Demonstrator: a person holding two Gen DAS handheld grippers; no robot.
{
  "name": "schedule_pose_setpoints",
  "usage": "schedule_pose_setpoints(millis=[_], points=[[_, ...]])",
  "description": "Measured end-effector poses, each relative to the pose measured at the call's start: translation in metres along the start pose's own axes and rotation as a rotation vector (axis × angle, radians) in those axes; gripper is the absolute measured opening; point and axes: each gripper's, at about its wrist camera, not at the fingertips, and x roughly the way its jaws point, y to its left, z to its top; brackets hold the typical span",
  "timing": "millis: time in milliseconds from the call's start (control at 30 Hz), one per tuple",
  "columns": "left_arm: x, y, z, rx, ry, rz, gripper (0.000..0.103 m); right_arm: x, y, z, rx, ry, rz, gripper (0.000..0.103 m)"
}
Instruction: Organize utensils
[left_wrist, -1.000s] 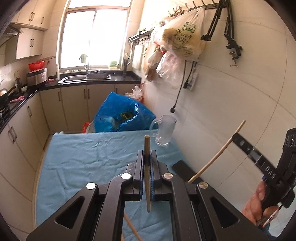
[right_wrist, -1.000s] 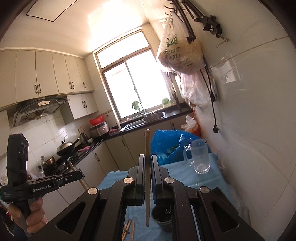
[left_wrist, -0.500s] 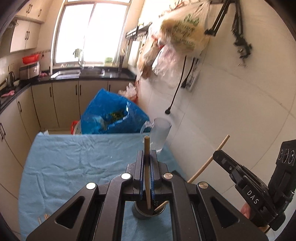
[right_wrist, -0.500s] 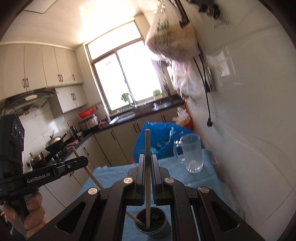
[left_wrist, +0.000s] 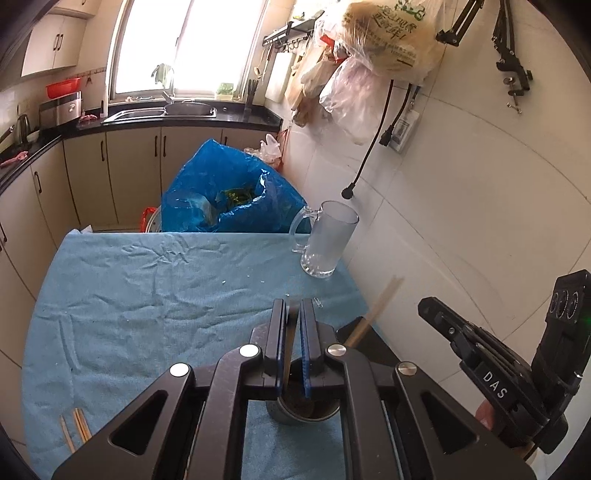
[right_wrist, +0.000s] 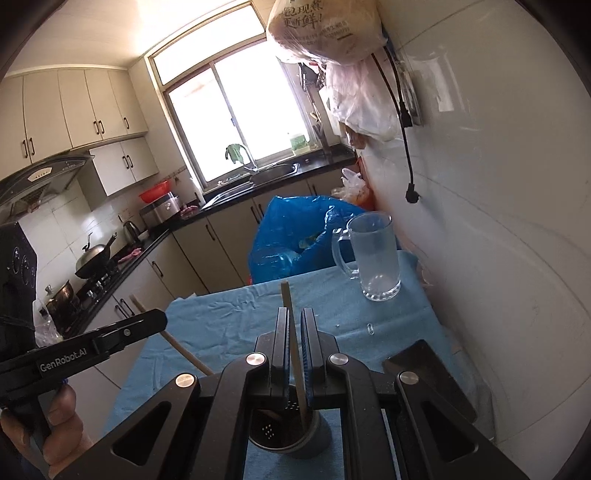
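A grey metal utensil cup stands on the blue cloth right under both grippers. My left gripper has its jaws slightly apart, with a blurred chopstick sliding down between them into the cup. My right gripper has its jaws slightly apart around a wooden chopstick whose lower end stands in the cup. The right gripper's chopstick shows leaning out of the cup in the left wrist view. Several loose chopsticks lie at the cloth's near left.
A glass mug stands at the cloth's far right by the tiled wall. A blue plastic bag sits behind the table. A dark flat object lies right of the cup. Kitchen cabinets run along the left.
Both grippers have lowered over the cup. Both jaws have loosened. The left chopstick has dropped down between the fingers; the right one now stands loose in the cup.
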Motion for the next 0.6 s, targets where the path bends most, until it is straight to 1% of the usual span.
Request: schedule_pose_setpoints(millis=[33,67,133,200,267,300,333,367,400,467,533,600], points=[[-0.004,0.000,0.001,-0.002,-0.006,-0.001,0.010,-0.004,0.000,0.001,-0.003,-0.005,0.002,0.007],[-0.007,0.001,0.001,-0.005,-0.011,-0.003,0.019,-0.008,0.001,0.003,-0.003,-0.013,0.003,0.007],[-0.020,0.001,0.000,-0.007,-0.043,0.002,0.027,-0.018,0.004,0.004,-0.009,-0.036,0.003,0.007],[-0.033,0.001,-0.003,0.004,-0.068,0.018,0.028,-0.031,0.008,0.003,-0.024,-0.061,0.003,0.008],[-0.048,0.004,-0.009,0.003,-0.091,0.029,0.030,-0.044,0.014,-0.002,-0.040,-0.085,0.005,0.015],[-0.056,0.007,-0.013,-0.005,-0.100,0.032,0.032,-0.051,0.017,-0.008,-0.051,-0.102,0.004,0.024],[-0.062,0.010,-0.017,-0.012,-0.107,0.033,0.037,-0.057,0.021,-0.014,-0.063,-0.120,-0.001,0.033],[-0.069,0.014,-0.022,-0.023,-0.112,0.035,0.040,-0.061,0.024,-0.020,-0.071,-0.132,-0.007,0.036],[-0.075,0.019,-0.027,-0.033,-0.116,0.036,0.040,-0.066,0.028,-0.026,-0.082,-0.142,-0.012,0.040],[-0.087,0.030,-0.039,-0.047,-0.117,0.046,0.040,-0.073,0.035,-0.042,-0.111,-0.141,-0.011,0.040],[-0.096,0.041,-0.049,-0.055,-0.119,0.062,0.040,-0.076,0.044,-0.055,-0.153,-0.118,0.009,0.040],[-0.105,0.057,-0.062,-0.071,-0.112,0.089,0.040,-0.079,0.049,-0.066,-0.167,-0.095,0.027,0.040]])
